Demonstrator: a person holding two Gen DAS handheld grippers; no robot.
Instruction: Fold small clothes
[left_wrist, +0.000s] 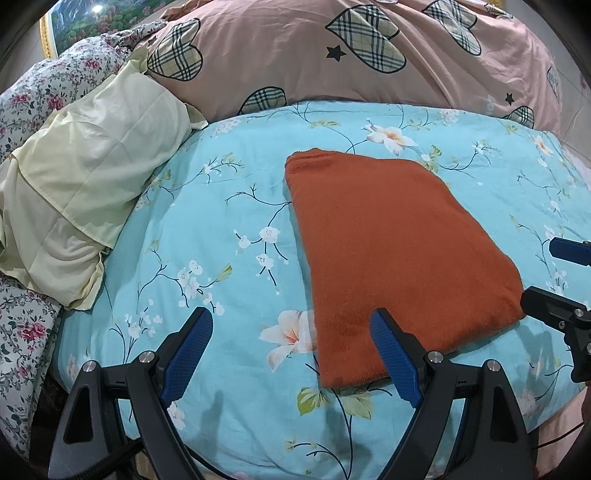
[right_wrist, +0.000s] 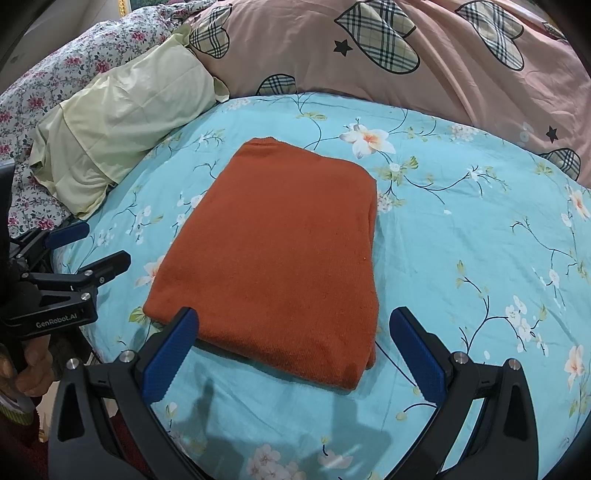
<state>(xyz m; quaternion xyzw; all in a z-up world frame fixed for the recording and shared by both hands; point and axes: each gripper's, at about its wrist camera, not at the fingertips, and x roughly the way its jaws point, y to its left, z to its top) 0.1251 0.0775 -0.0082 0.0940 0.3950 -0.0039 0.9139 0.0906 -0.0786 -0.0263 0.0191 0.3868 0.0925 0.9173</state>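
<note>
An orange knit garment lies folded into a flat rectangle on the light blue floral bedsheet; it also shows in the right wrist view. My left gripper is open and empty, hovering above the garment's near left corner. My right gripper is open and empty, just above the garment's near edge. The right gripper shows at the right edge of the left wrist view, and the left gripper at the left edge of the right wrist view; both look open.
A pale yellow pillow lies left of the garment. A pink quilt with plaid hearts is piled behind it. A floral quilt sits at far left. The bed's edge runs along the bottom of both views.
</note>
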